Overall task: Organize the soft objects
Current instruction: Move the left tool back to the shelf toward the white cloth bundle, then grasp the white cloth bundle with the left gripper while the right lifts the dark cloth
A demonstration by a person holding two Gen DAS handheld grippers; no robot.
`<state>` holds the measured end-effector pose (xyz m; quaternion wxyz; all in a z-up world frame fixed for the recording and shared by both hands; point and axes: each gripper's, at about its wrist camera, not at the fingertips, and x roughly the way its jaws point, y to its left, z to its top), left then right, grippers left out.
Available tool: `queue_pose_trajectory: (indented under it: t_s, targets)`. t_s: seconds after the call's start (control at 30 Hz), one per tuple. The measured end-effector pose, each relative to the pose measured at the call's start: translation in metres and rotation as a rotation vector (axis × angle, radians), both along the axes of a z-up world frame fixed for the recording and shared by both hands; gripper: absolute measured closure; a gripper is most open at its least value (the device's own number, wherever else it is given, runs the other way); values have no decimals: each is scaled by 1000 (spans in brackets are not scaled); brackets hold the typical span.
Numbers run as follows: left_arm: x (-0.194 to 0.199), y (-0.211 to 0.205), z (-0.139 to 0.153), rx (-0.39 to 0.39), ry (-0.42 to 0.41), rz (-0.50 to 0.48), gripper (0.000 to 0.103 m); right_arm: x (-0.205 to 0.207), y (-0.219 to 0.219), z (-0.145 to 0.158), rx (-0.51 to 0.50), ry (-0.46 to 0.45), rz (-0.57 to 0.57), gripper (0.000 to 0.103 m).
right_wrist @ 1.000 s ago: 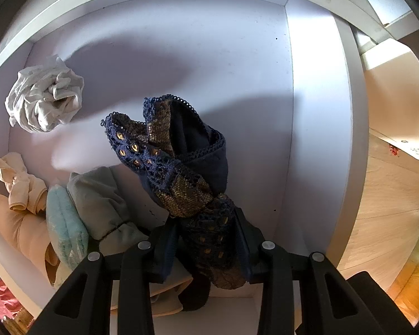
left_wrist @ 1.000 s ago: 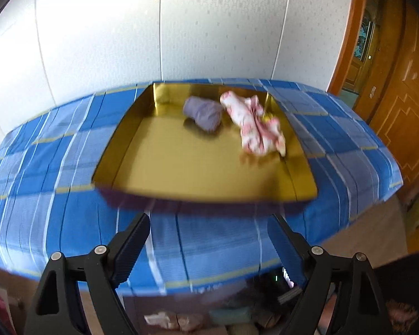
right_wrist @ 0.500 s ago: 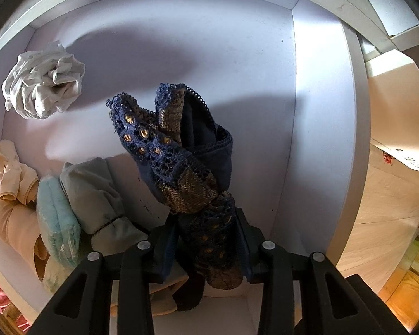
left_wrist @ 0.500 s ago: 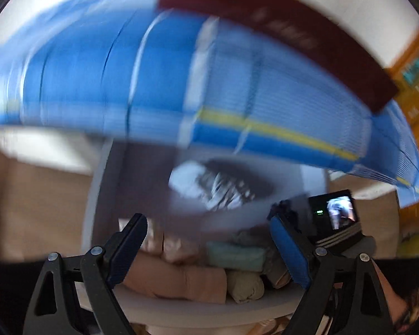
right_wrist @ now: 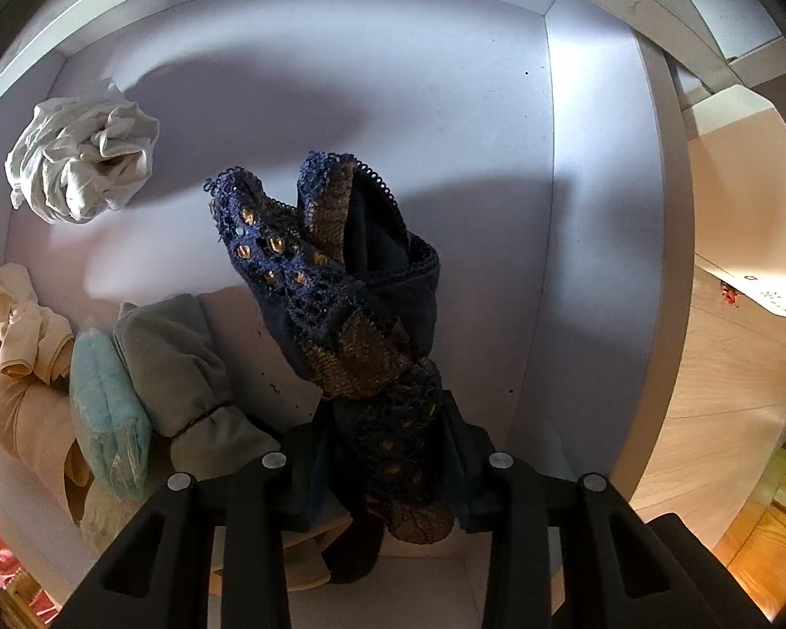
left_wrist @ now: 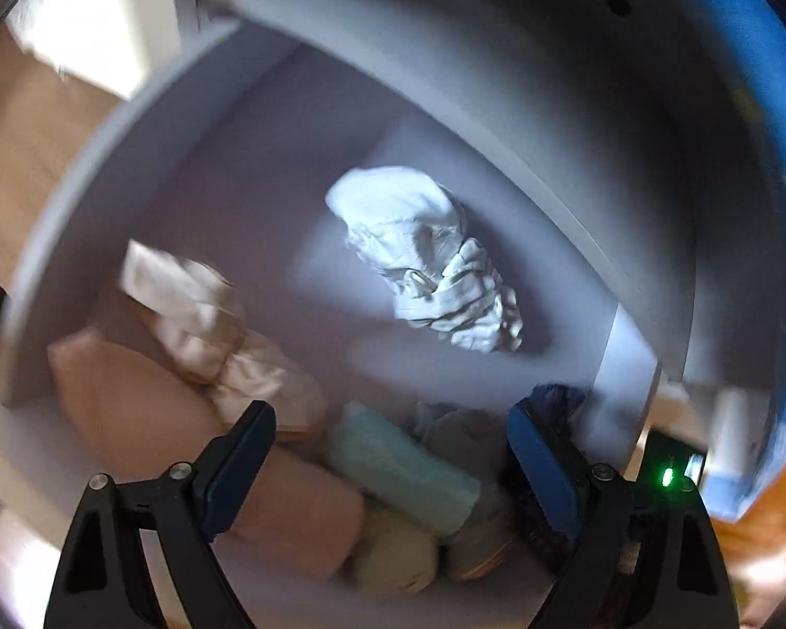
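R gripper: clenched on navy lace garment, held upright inside white cubby, centre of R view. L gripper: released, nothing between fingers, aimed into same cubby; view blurred. White crumpled cloth at 10 o'clock by back wall. Grey-green roll, teal roll, beige bundle packed at 8 o'clock, touching.
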<state>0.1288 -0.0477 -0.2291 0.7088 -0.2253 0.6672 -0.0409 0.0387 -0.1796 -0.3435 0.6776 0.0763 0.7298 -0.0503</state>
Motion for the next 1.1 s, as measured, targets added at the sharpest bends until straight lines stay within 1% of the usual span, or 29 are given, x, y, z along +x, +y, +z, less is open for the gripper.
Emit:
queue_pose_trajectory:
  t_s: [0.07, 0.17, 0.27, 0.3, 0.4, 0.5, 0.57, 0.6, 0.7, 0.8, 0.93, 1.03, 1.1]
  targets:
    - [4, -2, -9, -28, 23, 62, 11, -1, -1, 0, 1, 1, 0, 68]
    - [13, -8, -22, -42, 53, 120, 11, -1, -1, -1, 4, 2, -3, 68]
    - [21, -12, -28, -64, 60, 186, 9, 0, -3, -1, 8, 4, -5, 68]
    - [24, -14, -31, -61, 65, 197, 8, 0, -4, -1, 12, 5, -8, 68]
    - [35, -22, -39, -25, 86, 205, 8, 1, -6, -1, 19, 6, -12, 68]
    - [43, -27, -47, 42, 125, 146, 6, 1, -8, -1, 27, 9, -18, 68]
    - [42, -23, -45, 57, 125, 123, 6, 1, -8, -1, 26, 8, -18, 68]
    - [40, -18, -42, 91, 123, 102, 6, 1, -8, -1, 27, 8, -19, 68]
    - [34, -3, -33, 152, 107, 68, 9, 1, -10, -1, 29, 10, -29, 68]
    - [32, 9, -22, 233, 59, 47, 9, 2, -11, -1, 27, 9, -30, 68]
    - [45, 2, -16, 241, -10, -36, 8, 2, -11, 0, 28, 6, -35, 68]
    - [56, -10, -19, 260, -30, -110, 8, 0, -12, 0, 29, 1, -39, 68]
    - [63, -18, -22, 252, -36, -167, 8, -1, -12, 1, 28, -2, -41, 68]
